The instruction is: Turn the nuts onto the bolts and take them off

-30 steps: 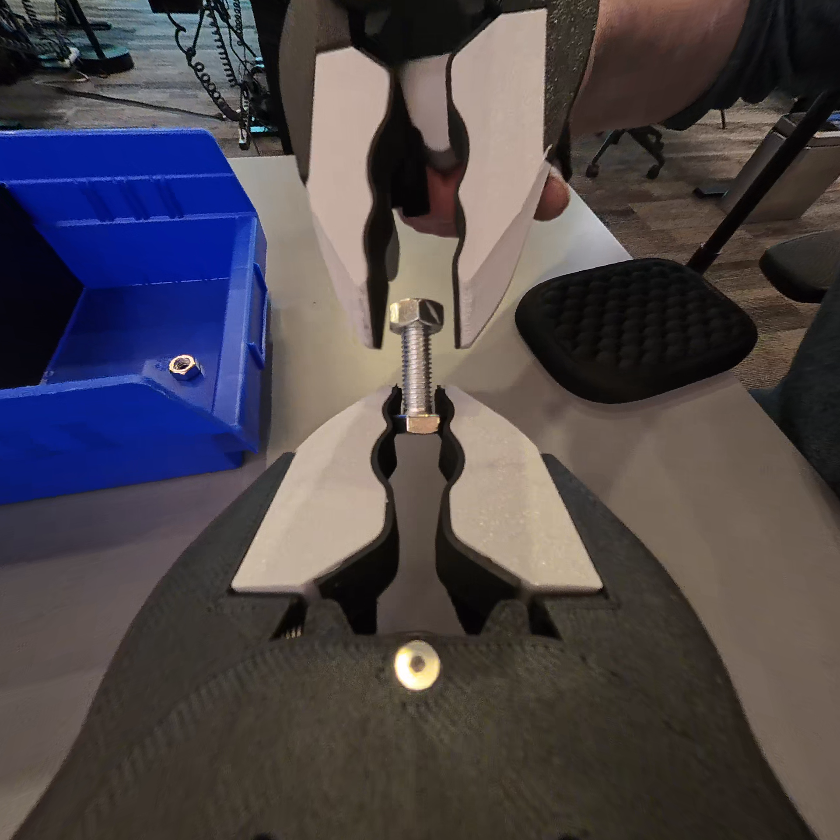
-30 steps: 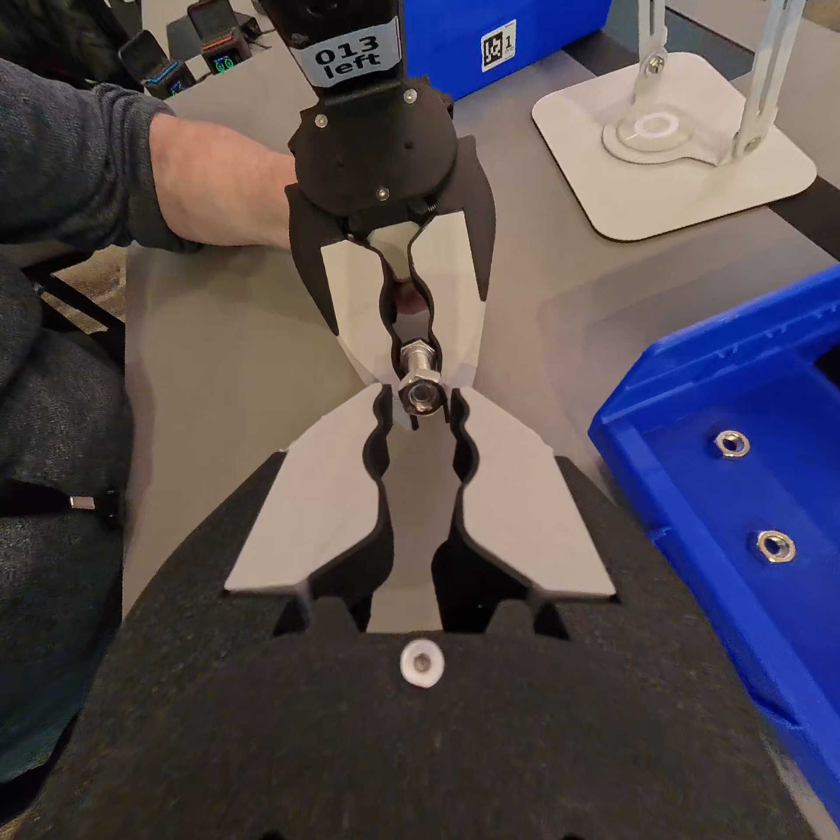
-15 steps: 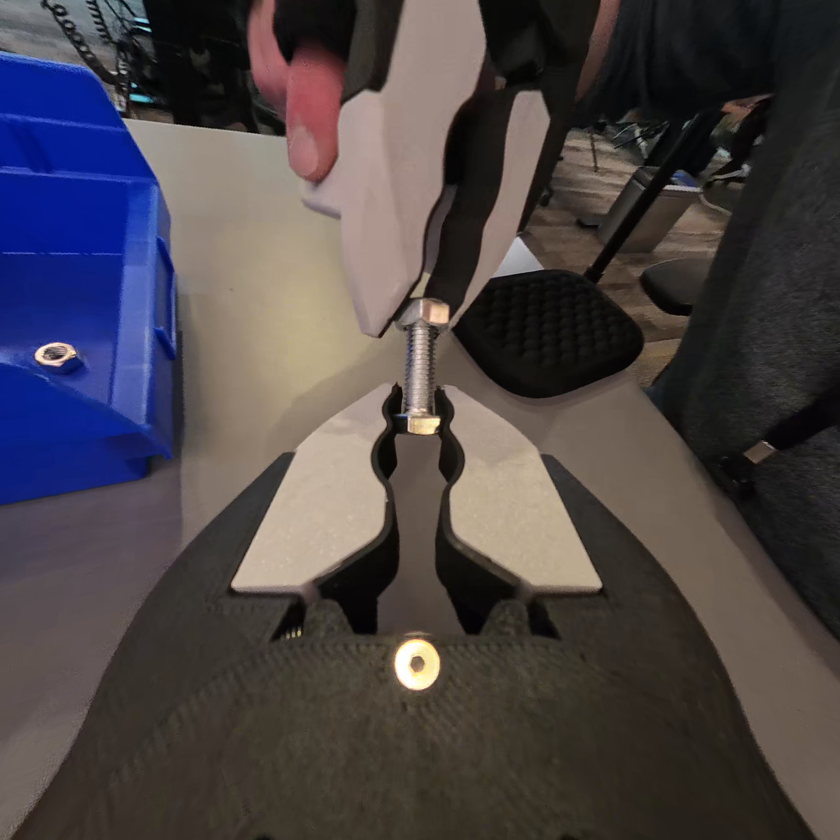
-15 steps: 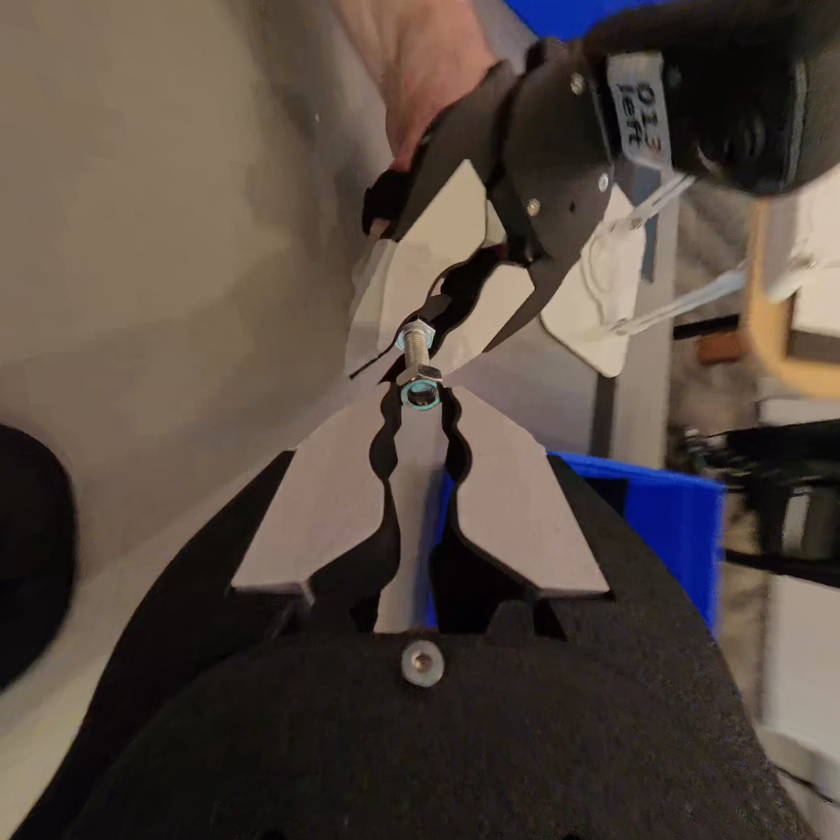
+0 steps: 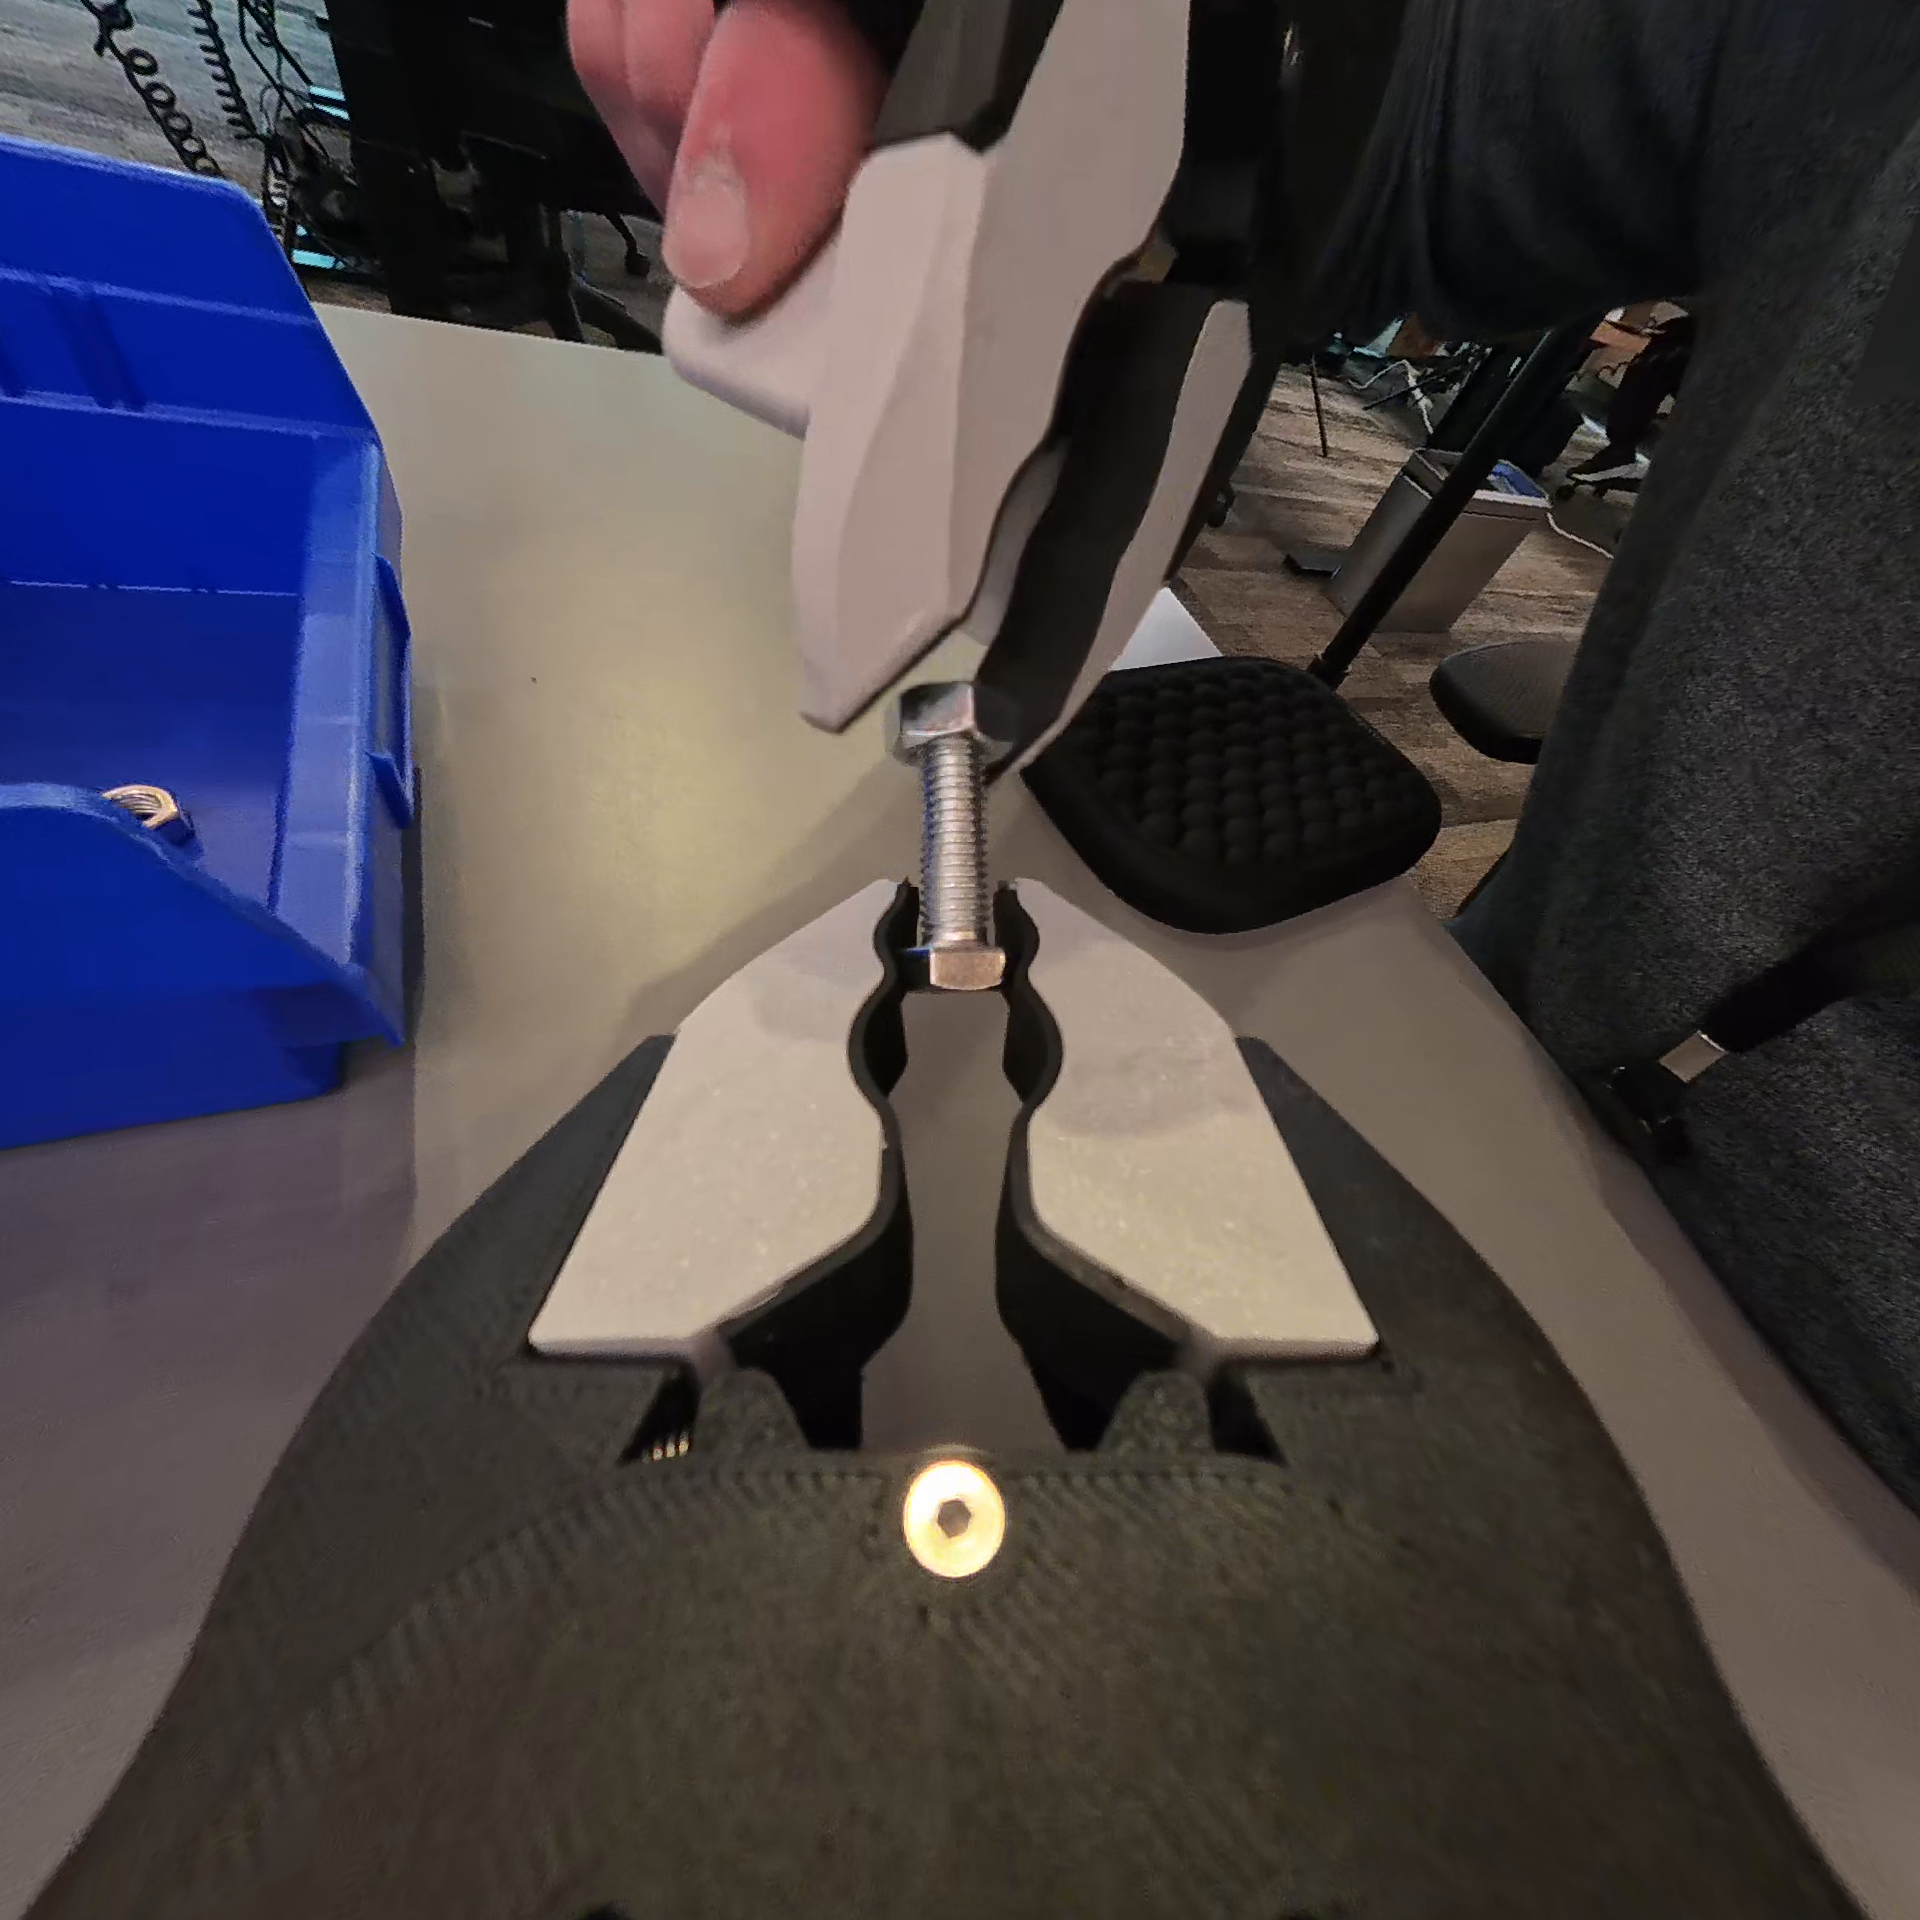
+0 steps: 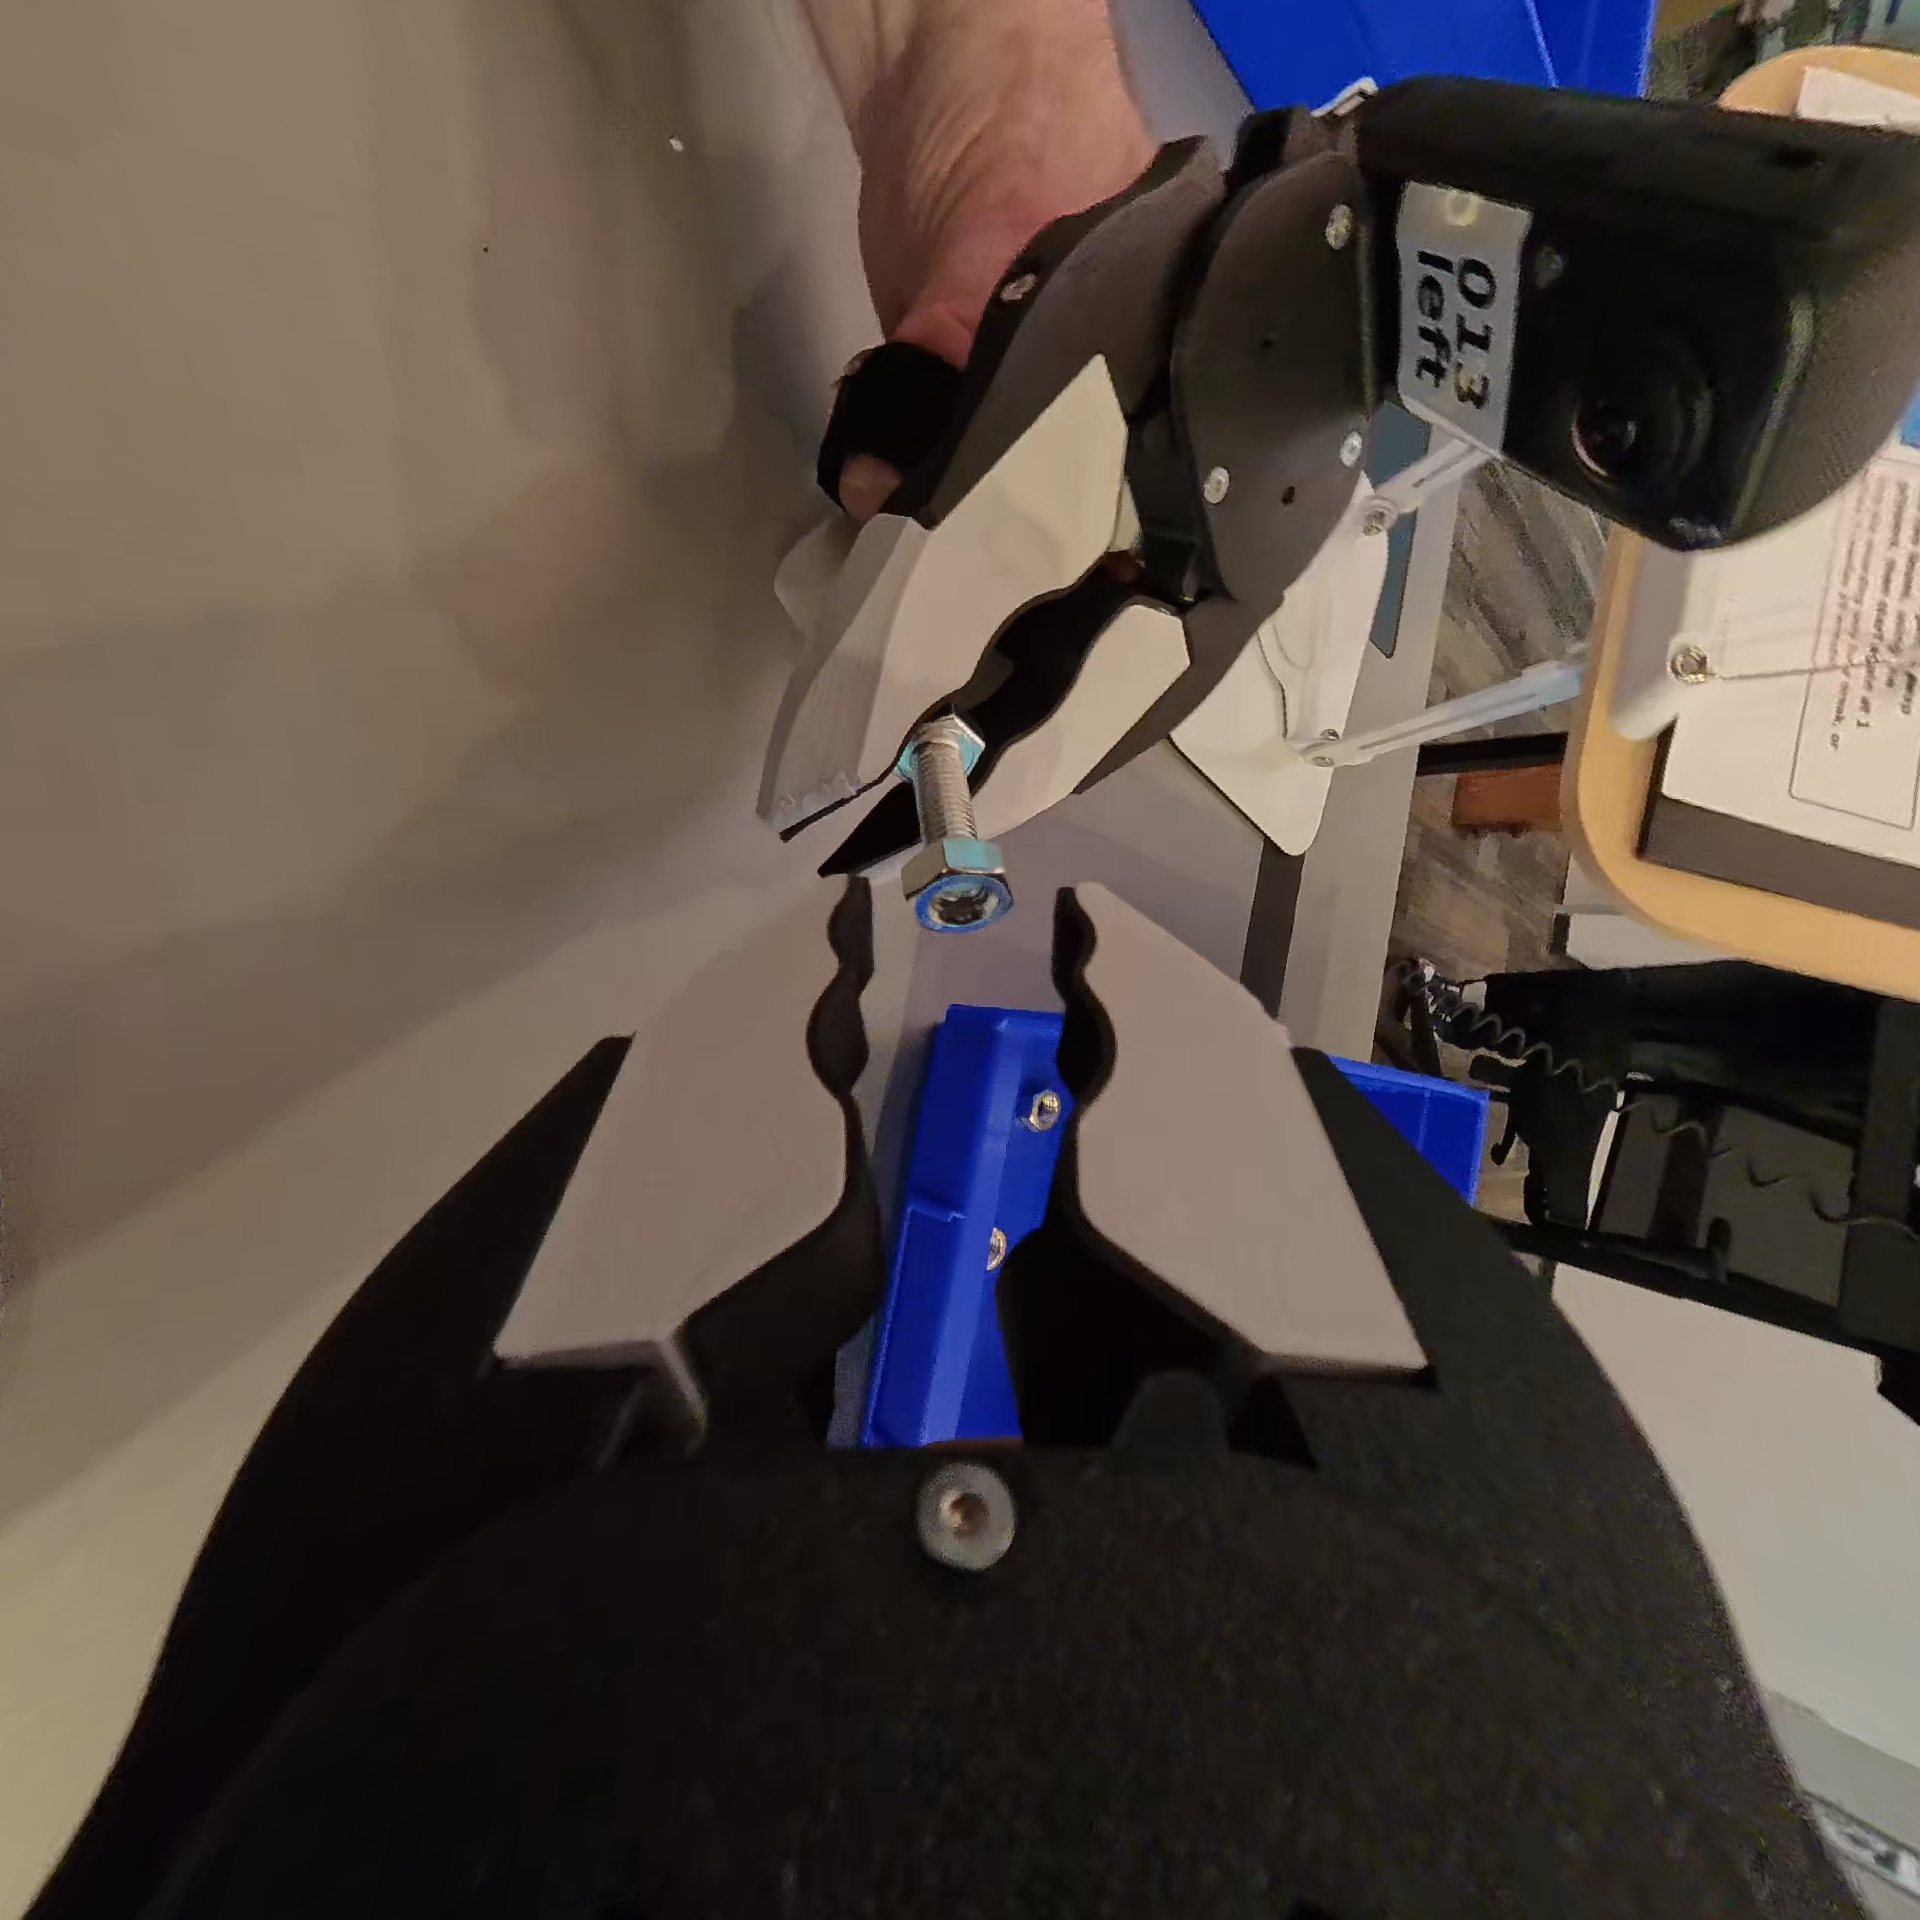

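Note:
A silver bolt (image 5: 951,831) stands between the two grippers. My left gripper (image 5: 956,899) is shut on the bolt's hex head (image 5: 966,968). A nut (image 5: 933,717) sits on the far end of the thread. My right gripper (image 5: 920,727) comes in from above, rolled onto its side, with its tips beside the nut. In the right wrist view my right gripper (image 6: 958,899) is open, and the nut (image 6: 956,883) sits in the gap between the tips, apart from both. The left gripper (image 6: 883,821) holds the bolt (image 6: 940,800) there.
A blue bin (image 5: 208,623) stands at the left with a loose nut (image 5: 140,805) in it; it also shows in the right wrist view (image 6: 956,1195) with two nuts. A black dimpled pad (image 5: 1226,790) lies at the table's right edge. A person's dark clothing (image 5: 1714,727) fills the right side. Less than 4 cm separates the two grippers' tips.
My right gripper rolled about a quarter turn while shut on the nut, then opened and let go of it. My left gripper kept its hold on the bolt.

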A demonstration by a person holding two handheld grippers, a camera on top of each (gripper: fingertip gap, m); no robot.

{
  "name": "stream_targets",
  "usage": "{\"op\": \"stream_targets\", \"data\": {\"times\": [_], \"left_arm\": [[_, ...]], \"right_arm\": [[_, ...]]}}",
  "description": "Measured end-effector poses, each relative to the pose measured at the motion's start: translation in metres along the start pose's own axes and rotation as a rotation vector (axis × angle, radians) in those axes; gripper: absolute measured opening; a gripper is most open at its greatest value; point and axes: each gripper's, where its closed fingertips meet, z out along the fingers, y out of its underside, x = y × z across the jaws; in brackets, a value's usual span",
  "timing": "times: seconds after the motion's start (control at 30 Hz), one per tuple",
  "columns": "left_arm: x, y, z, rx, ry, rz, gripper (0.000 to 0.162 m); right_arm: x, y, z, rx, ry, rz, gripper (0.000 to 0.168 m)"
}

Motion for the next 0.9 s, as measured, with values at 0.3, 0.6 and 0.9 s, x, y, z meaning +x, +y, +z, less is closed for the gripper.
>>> {"op": "stream_targets", "data": {"times": [0.3, 0.6, 0.9], "left_arm": [[-0.016, -0.006, -0.005, -0.025, -0.194, 0.106, 0.014], [-0.026, -0.005, -0.001, -0.086, -0.341, 0.200, 0.014], [-0.022, -0.003, -0.001, -0.073, -0.279, 0.155, 0.015]], "right_arm": [[0.005, -0.001, -0.011, 0.226, -0.152, 0.769, 0.036], [-0.001, 0.003, -0.002, 0.371, -0.274, 1.259, 0.023], [-0.001, 0.000, -0.001, 0.327, -0.230, 1.037, 0.018]]}}
